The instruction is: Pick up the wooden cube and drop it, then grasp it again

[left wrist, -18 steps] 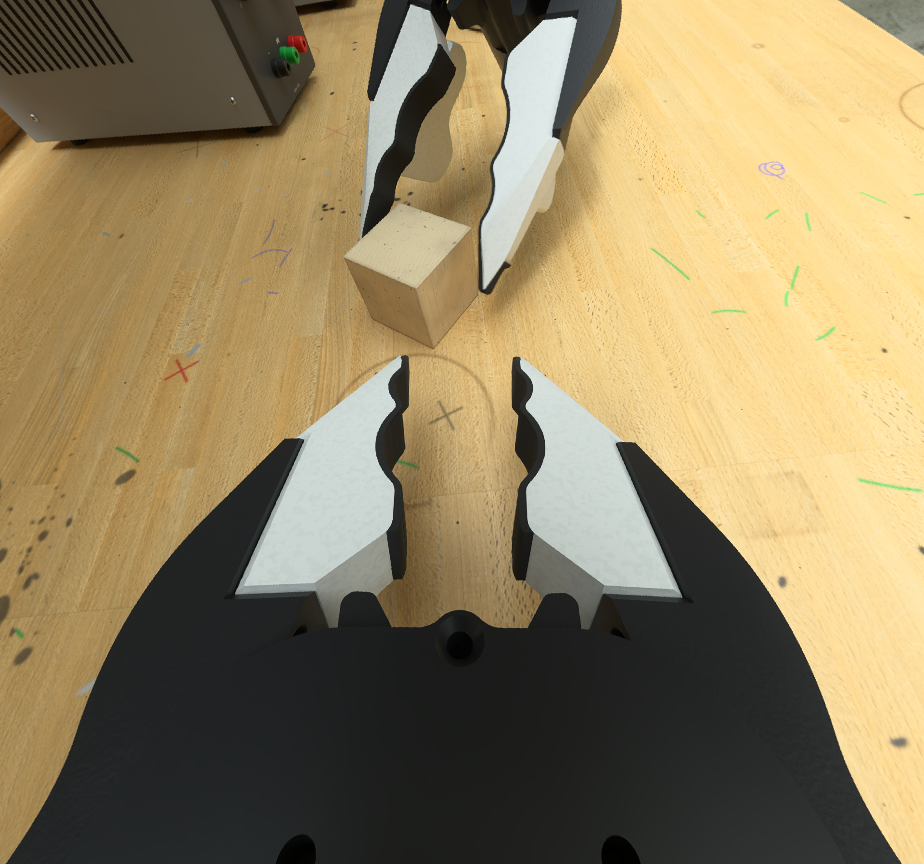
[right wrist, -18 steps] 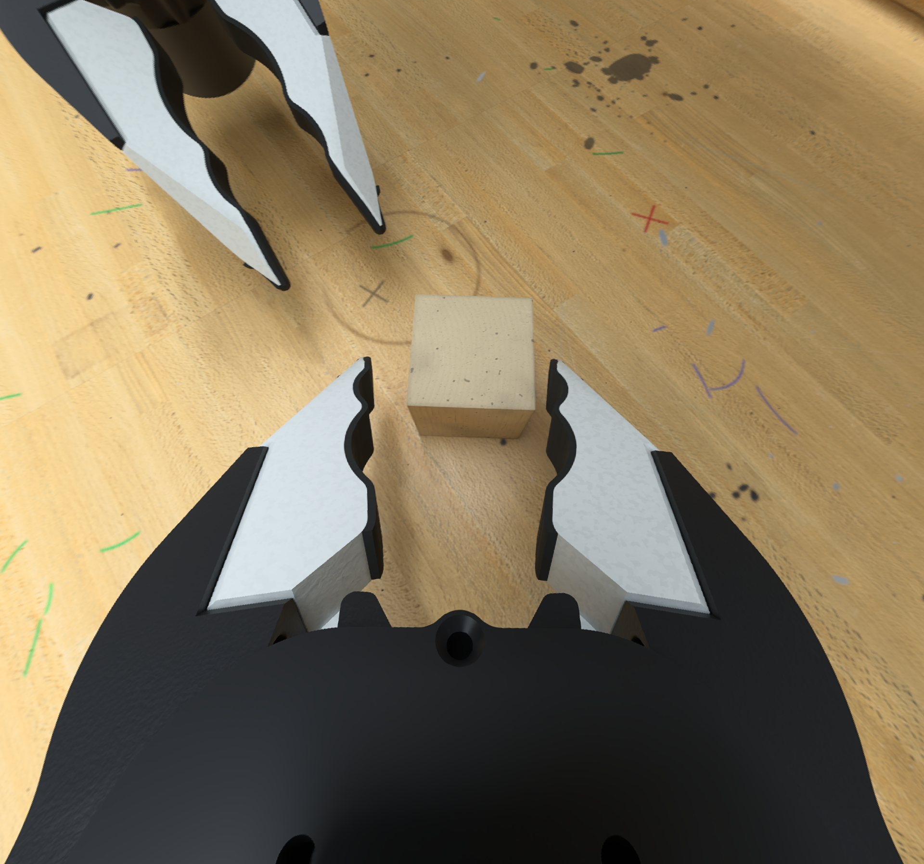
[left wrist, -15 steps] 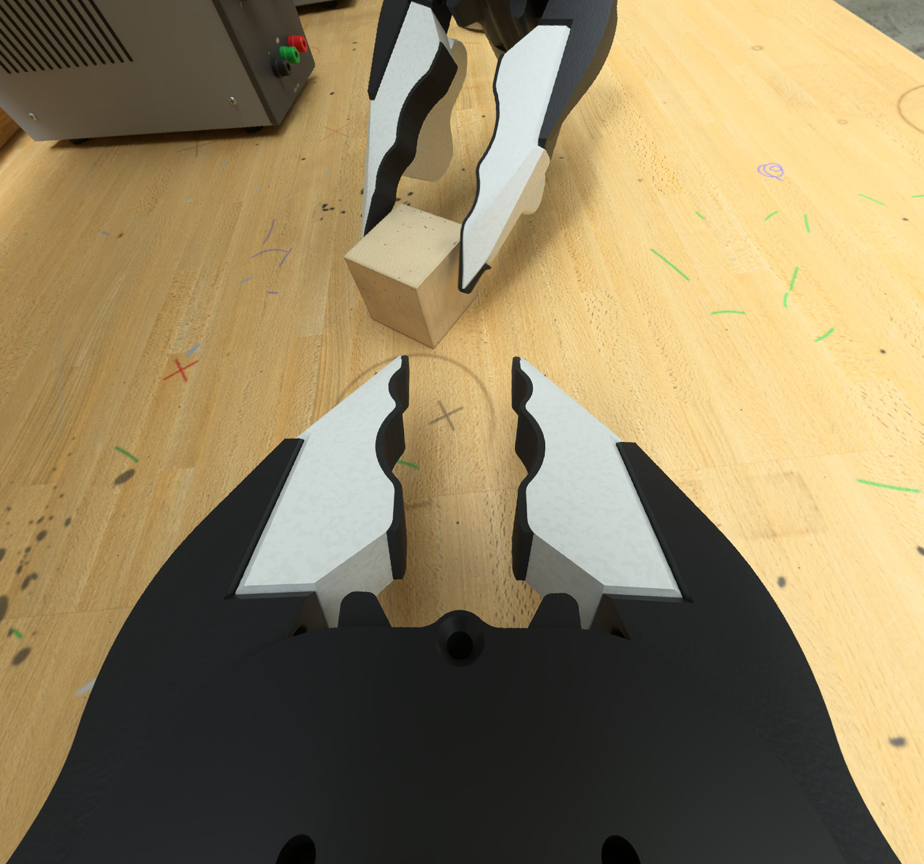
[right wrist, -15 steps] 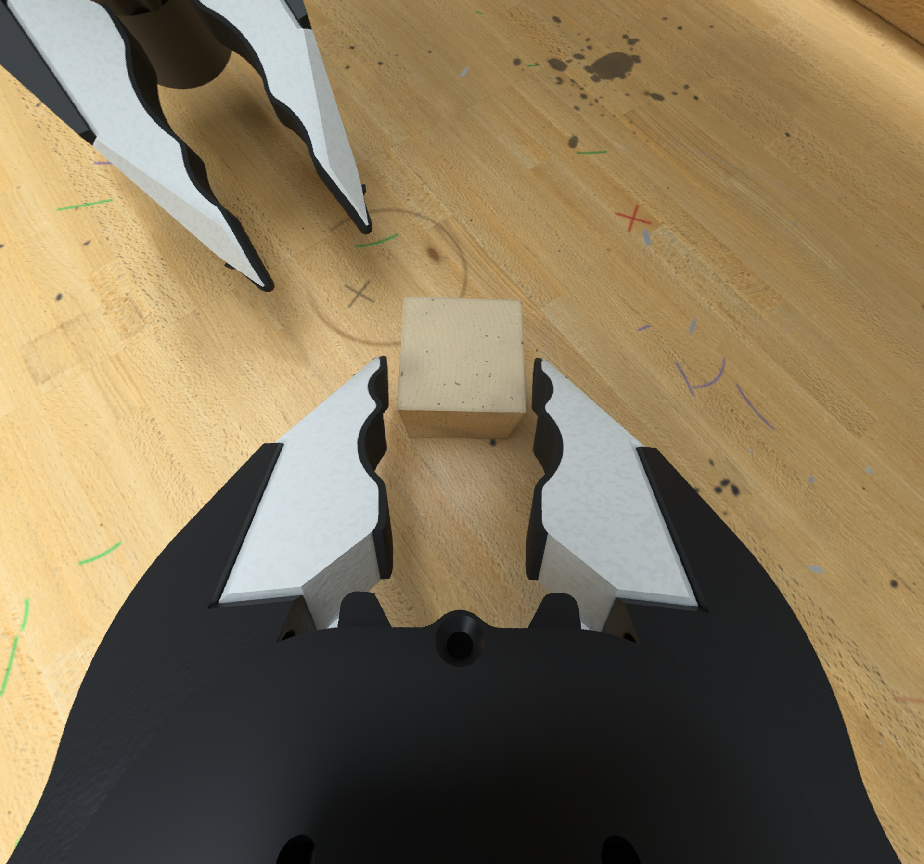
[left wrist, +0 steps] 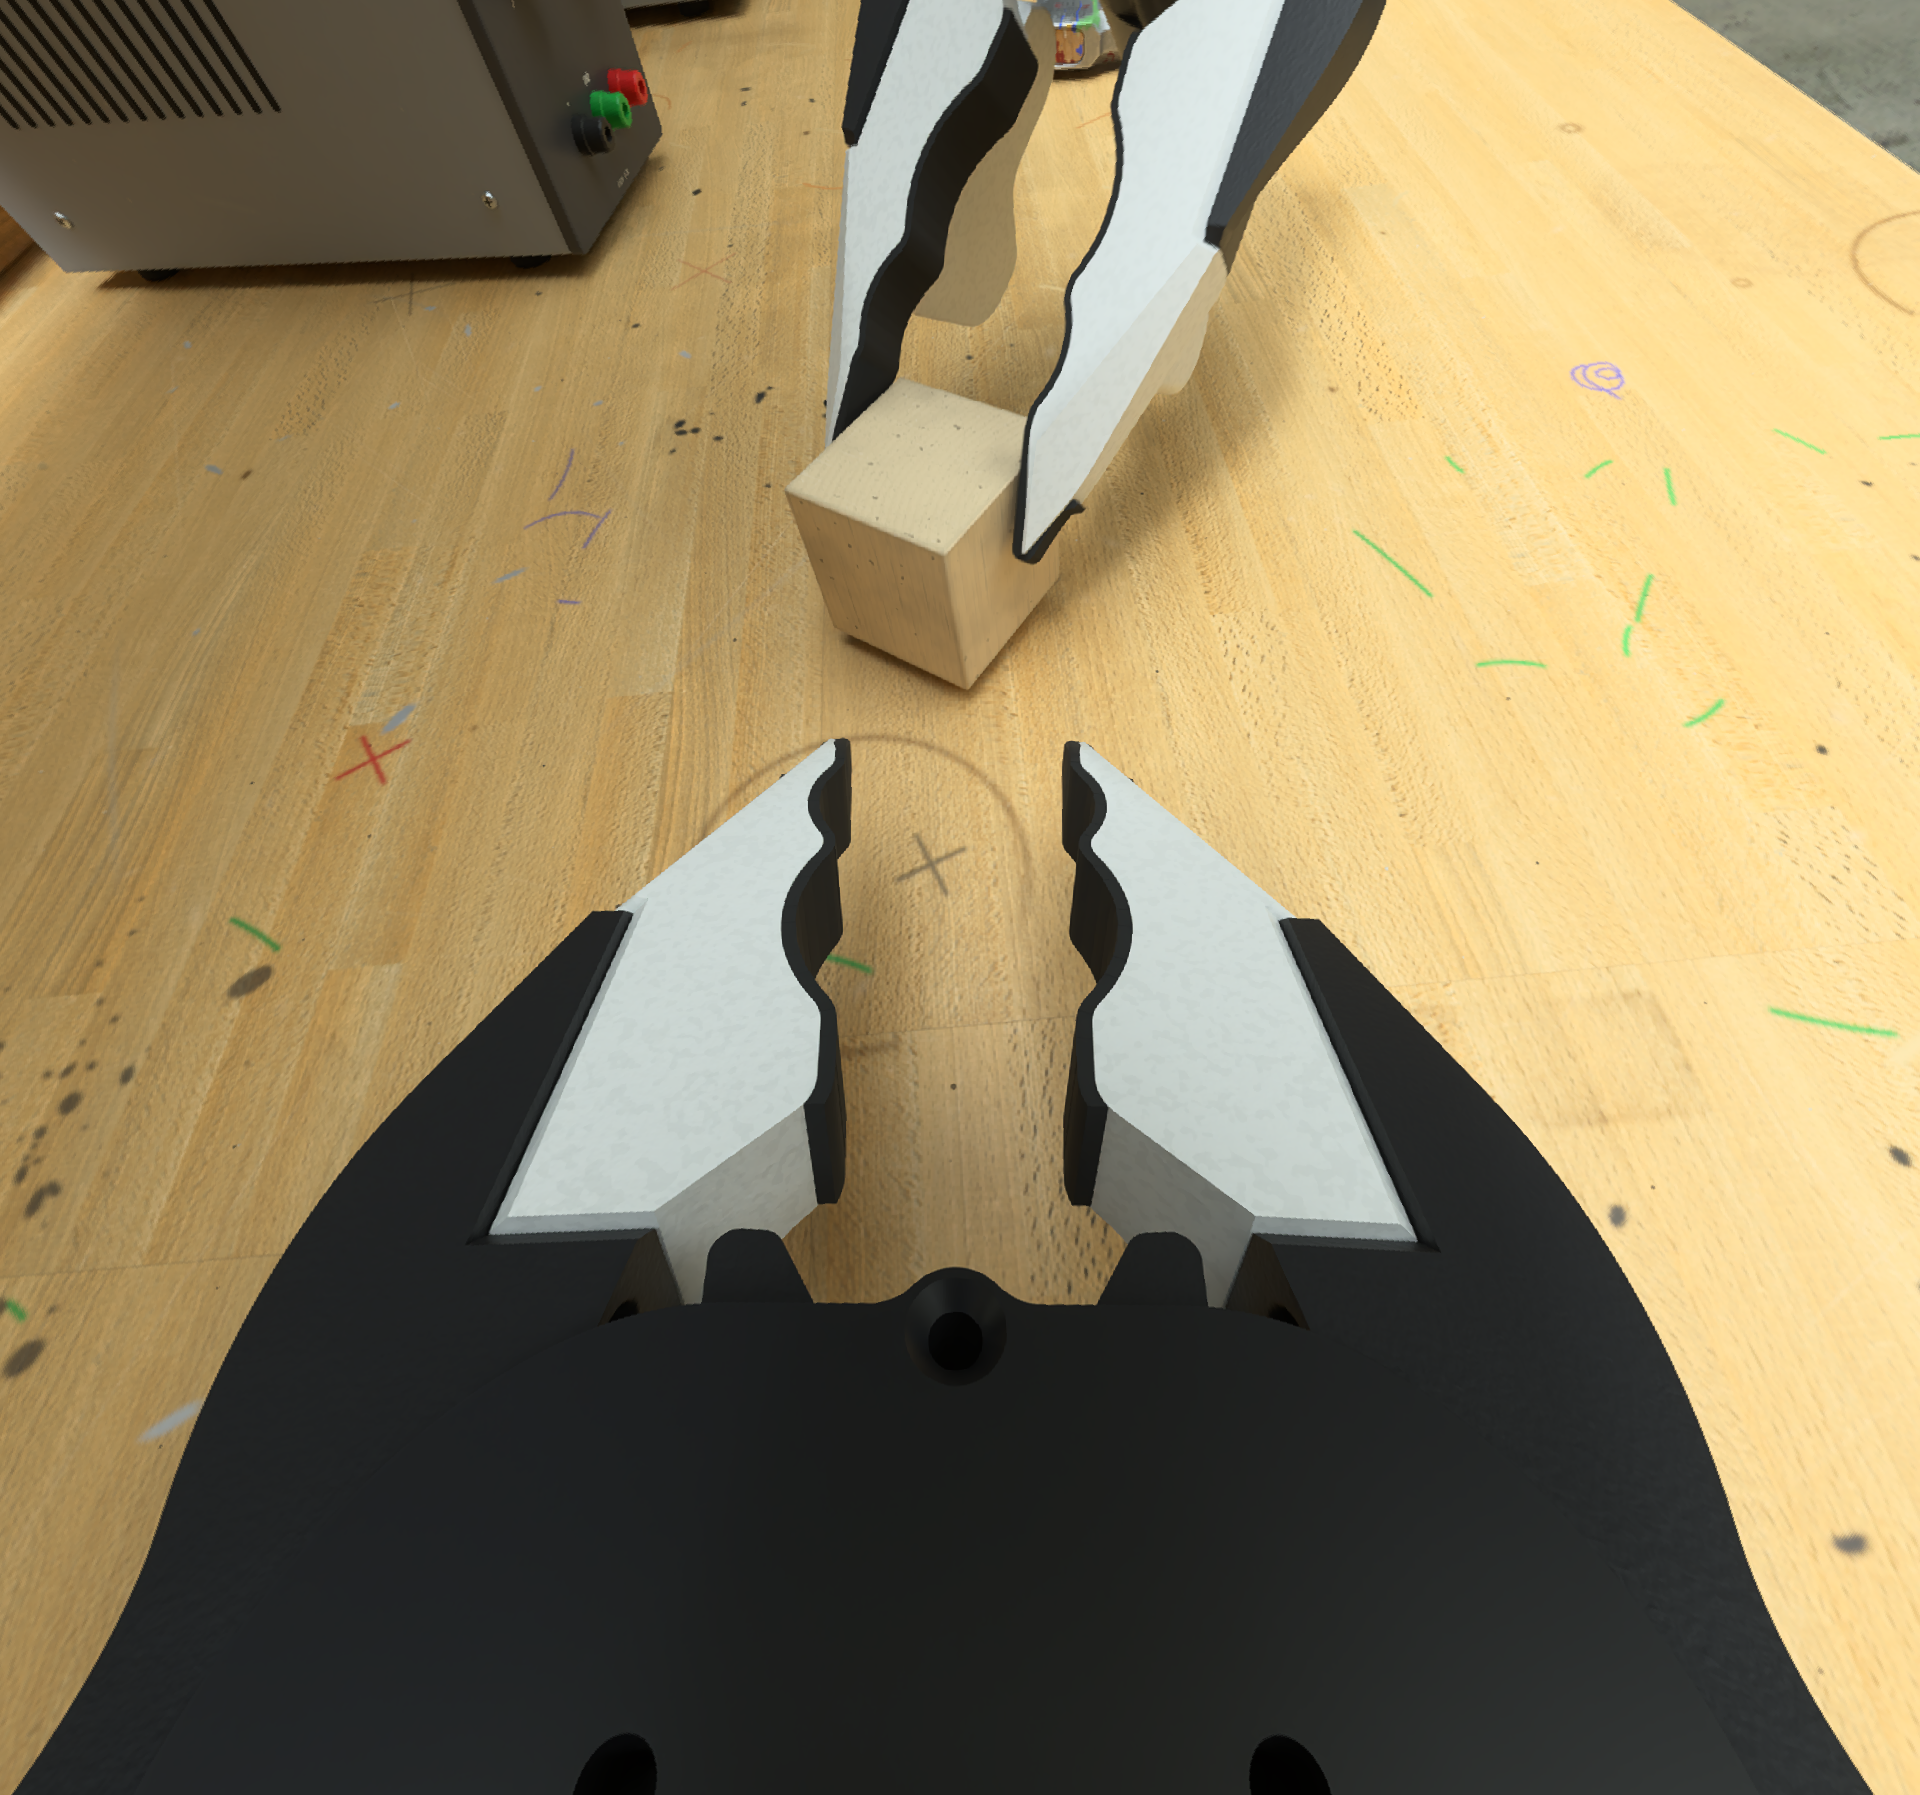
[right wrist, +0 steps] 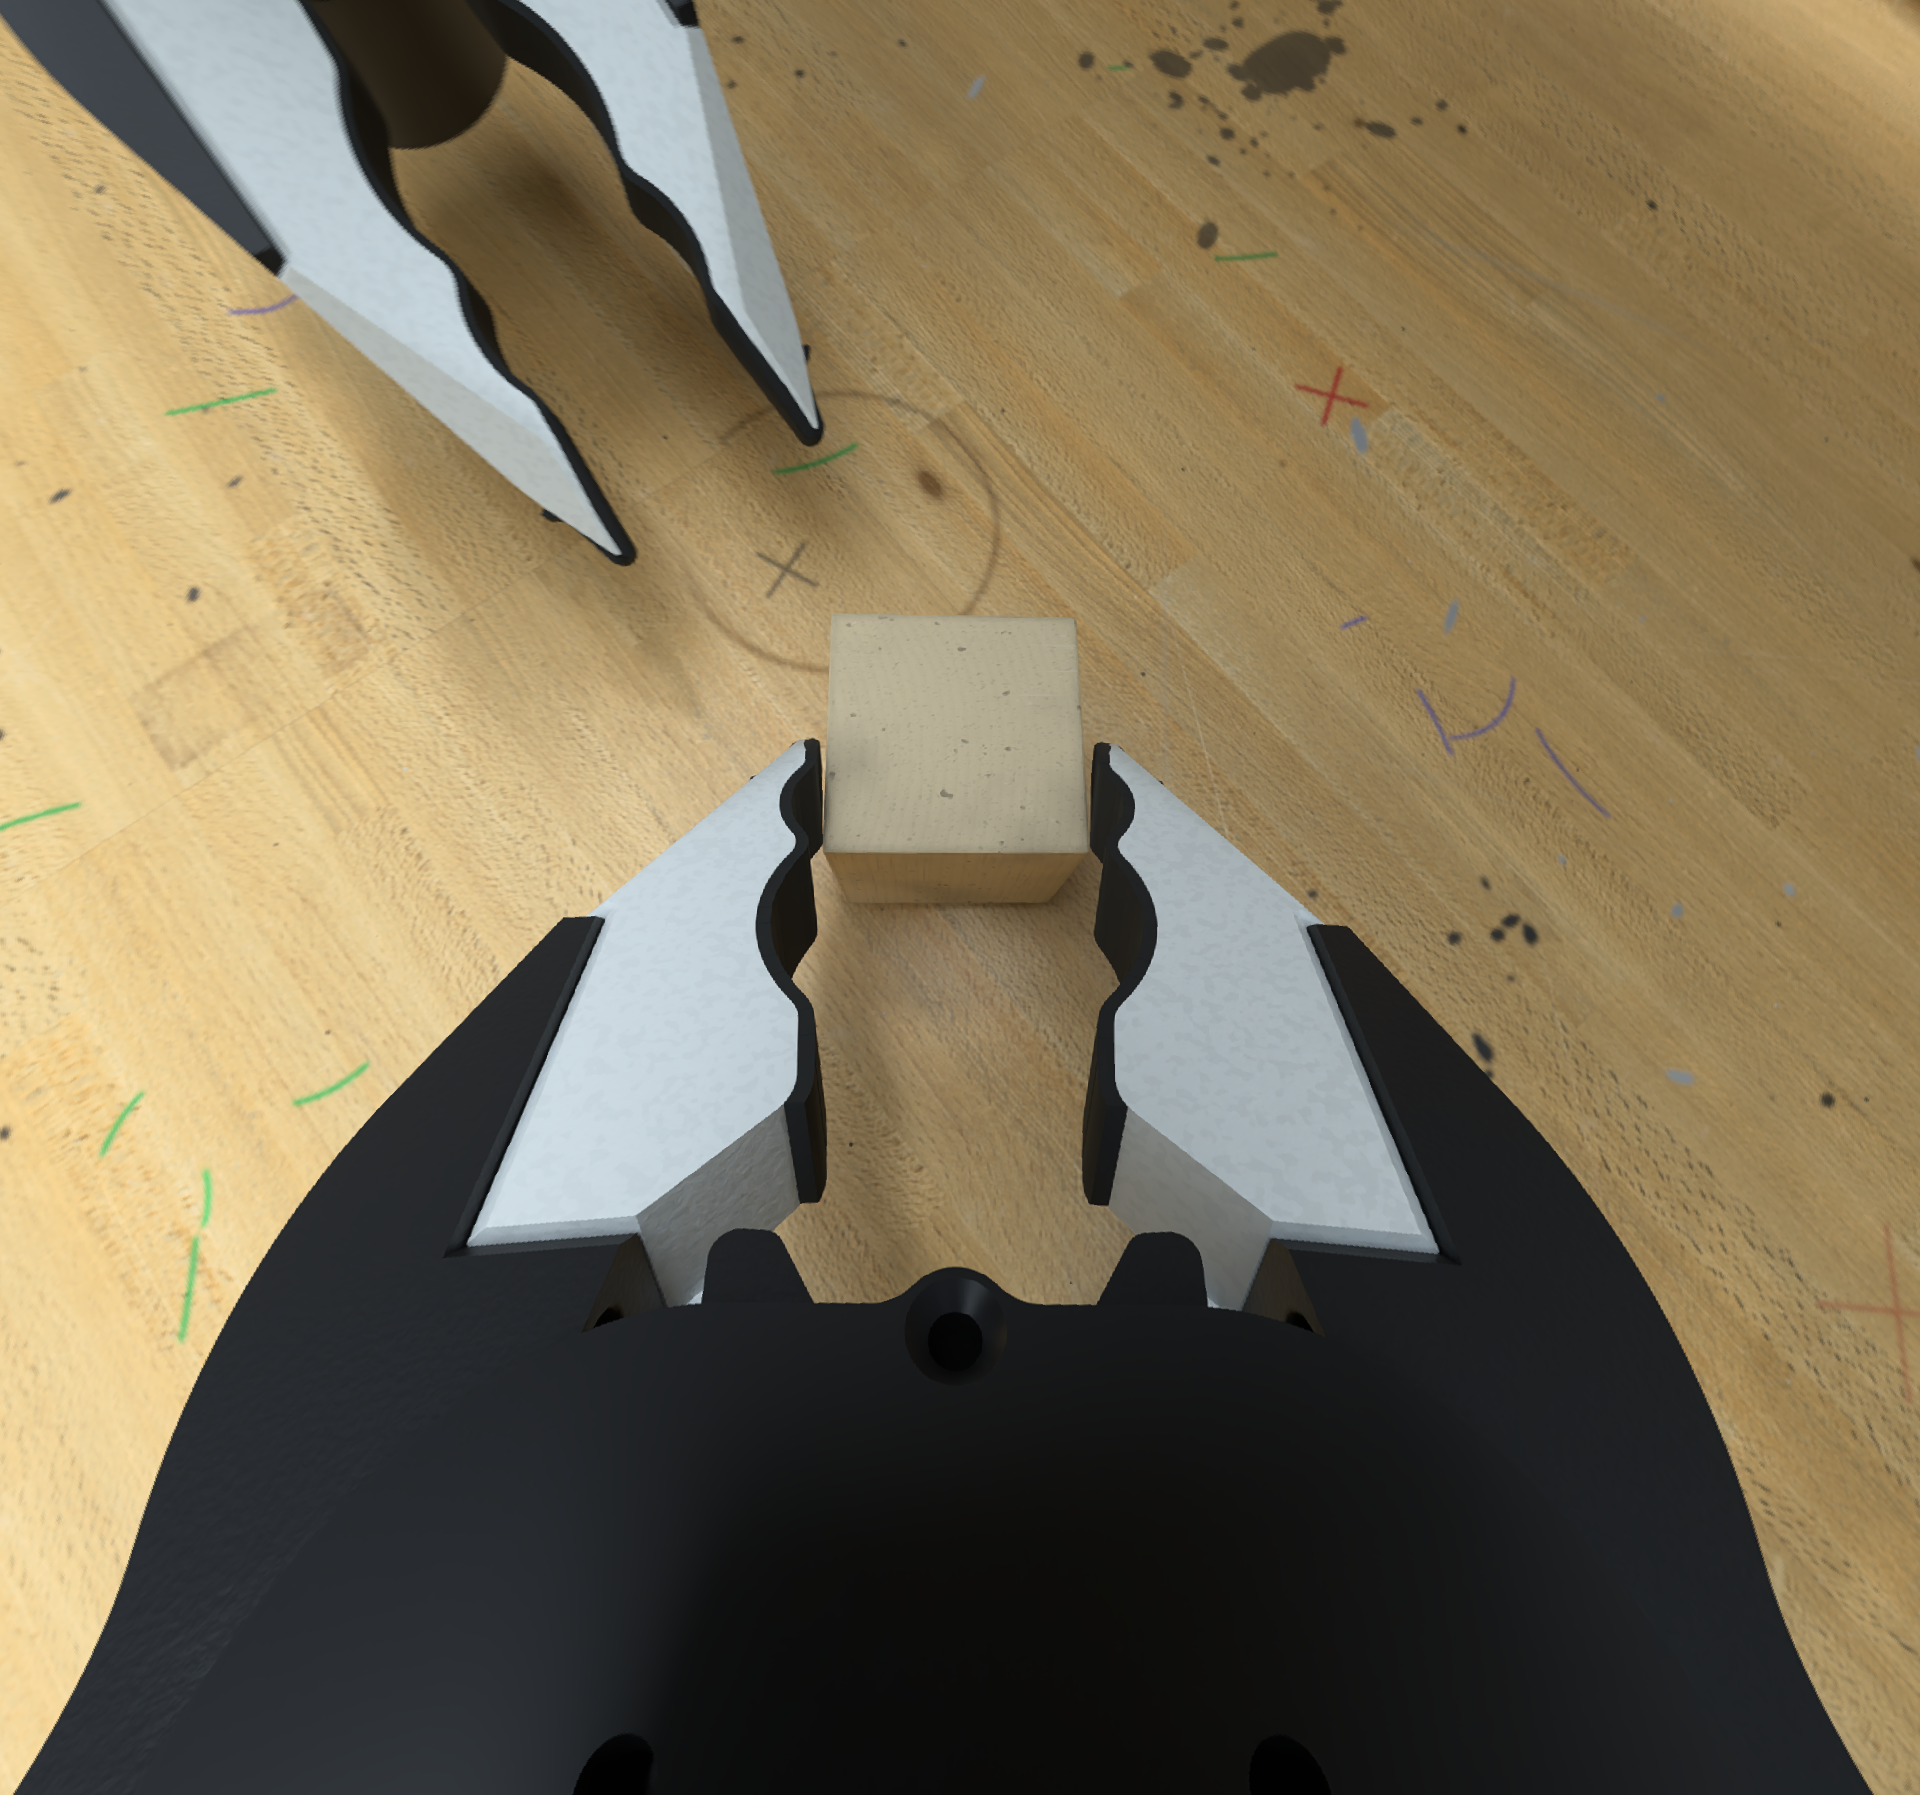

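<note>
Bright, even overhead light on the pale butcher-block wooden tabletop (left wrist: 1455, 914); shadows fall soft and short. Both views are sharp, without glare, with wide-angle stretching toward tabletop edges.

The right hand-held gripper (right wrist: 954, 758), black-bodied with white fingers, has narrowed its jaws from a wide opening until both fingertips (right wrist: 805, 769) press the left and right faces of the pale square-edged wooden cube (right wrist: 951, 737). It has also advanced, so the cube now sits between the tips rather than beyond them. In the left wrist view, the cube (left wrist: 914, 519) is tilted, with its near left bottom edge raised off the light wooden table (left wrist: 1455, 810); before, it lay flat.
</note>
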{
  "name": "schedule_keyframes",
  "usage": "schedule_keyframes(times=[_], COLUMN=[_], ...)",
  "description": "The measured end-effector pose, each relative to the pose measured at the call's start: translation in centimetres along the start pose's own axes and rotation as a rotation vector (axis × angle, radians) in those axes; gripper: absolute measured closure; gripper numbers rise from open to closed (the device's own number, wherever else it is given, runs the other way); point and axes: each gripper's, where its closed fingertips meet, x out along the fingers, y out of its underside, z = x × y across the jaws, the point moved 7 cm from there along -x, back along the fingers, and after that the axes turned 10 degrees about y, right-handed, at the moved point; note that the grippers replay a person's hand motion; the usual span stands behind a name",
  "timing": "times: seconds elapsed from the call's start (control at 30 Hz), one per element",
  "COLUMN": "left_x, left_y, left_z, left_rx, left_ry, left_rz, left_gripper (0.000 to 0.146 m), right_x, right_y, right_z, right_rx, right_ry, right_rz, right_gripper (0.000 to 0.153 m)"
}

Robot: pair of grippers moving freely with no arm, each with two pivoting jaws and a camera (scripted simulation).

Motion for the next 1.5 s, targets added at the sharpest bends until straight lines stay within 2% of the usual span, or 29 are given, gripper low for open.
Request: schedule_keyframes(times=[0.2,0.33,0.4,0.57,0.8,1.0,1.2,1.5], left_x=[0.0,0.0,0.0,0.0,0.0,-0.1,-0.1,-0.1], left_y=[0.0,0.0,0.0,0.0,0.0,0.0,0.0,0.0], left_z=[0.1,0.1,0.1,0.0,0.1,0.2,0.3,0.4], left_rx=[-0.009,-0.009,-0.008,-0.006,-0.008,-0.020,-0.038,-0.050], left_ry=[0.002,0.003,0.002,0.002,0.003,0.006,0.011,0.014], left_rz=[-0.004,-0.004,-0.003,-0.002,-0.002,-0.006,-0.011,-0.013], left_gripper=[0.106,0.106,0.106,0.106,0.106,0.106,0.106,0.107], right_x=[0.0,1.1,1.6,2.3,2.2,1.6,0.8,0.8], right_y=[0.0,0.2,0.2,0.1,0.0,0.2,0.2,0.6], right_z=[-0.6,-1.0,-0.9,-0.5,-0.3,-0.2,0.4,0.1], right_rx=[-0.013,-0.010,-0.014,-0.051,-0.058,0.026,0.018,0.017], right_ry=[0.001,-0.002,-0.009,0.017,0.049,0.132,0.065,0.055], right_rz=[-0.074,-0.073,-0.061,-0.034,-0.021,0.076,0.097,0.082], right_gripper=[0.101,0.088,0.087,0.100,0.100,0.100,0.100,0.100])
